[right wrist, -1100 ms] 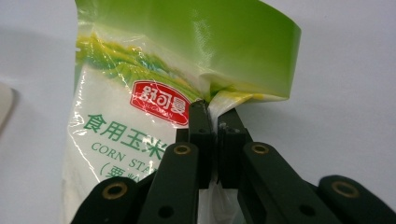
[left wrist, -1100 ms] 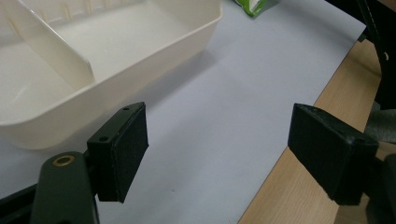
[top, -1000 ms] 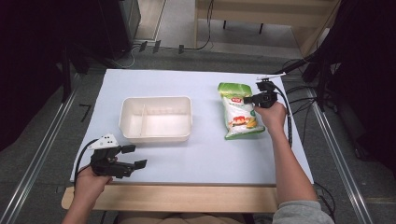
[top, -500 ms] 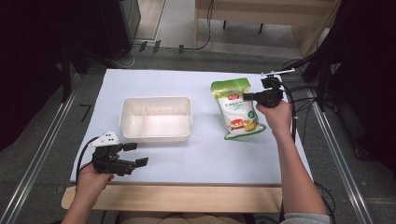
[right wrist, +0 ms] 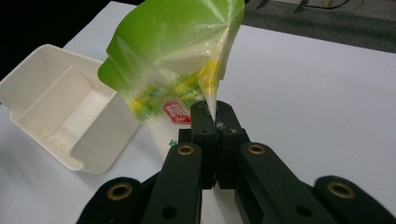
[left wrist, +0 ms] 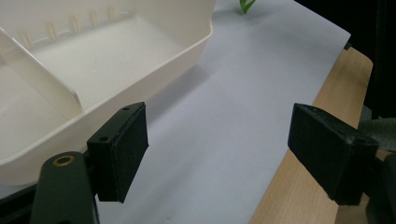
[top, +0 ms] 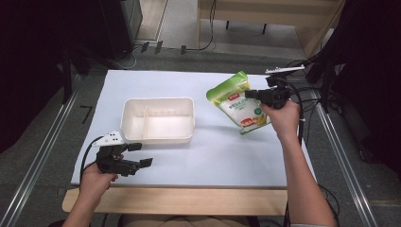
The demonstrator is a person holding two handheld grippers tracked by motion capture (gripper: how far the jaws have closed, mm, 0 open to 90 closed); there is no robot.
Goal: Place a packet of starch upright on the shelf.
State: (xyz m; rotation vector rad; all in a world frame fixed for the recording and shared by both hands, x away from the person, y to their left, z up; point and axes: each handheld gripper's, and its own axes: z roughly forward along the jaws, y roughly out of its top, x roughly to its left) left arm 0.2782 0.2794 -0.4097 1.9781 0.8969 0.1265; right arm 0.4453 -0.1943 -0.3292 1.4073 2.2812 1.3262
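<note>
A green snack bag (top: 239, 101) hangs tilted above the white table cover, right of centre. My right gripper (top: 252, 94) is shut on the bag's edge. In the right gripper view the black jaws are pressed together on the bag (right wrist: 177, 60) by its seam, at my right gripper (right wrist: 215, 126). A cream divided tray (top: 158, 137) stands at the middle left, and its wall (right wrist: 100, 149) shows below the bag. My left gripper (top: 142, 155) rests open near the front left edge, nothing between its pads (left wrist: 122, 149). The tray's rim (left wrist: 187, 51) lies just beyond that gripper.
The white cover (top: 222, 156) lies over a wooden table whose front edge (top: 189, 201) shows bare. Cables (top: 307, 101) trail off the right side. Metal rails (top: 38, 156) run along both sides of the table.
My right gripper has lifted the green bag off the table and carried it toward the left. The left gripper has stayed in place.
</note>
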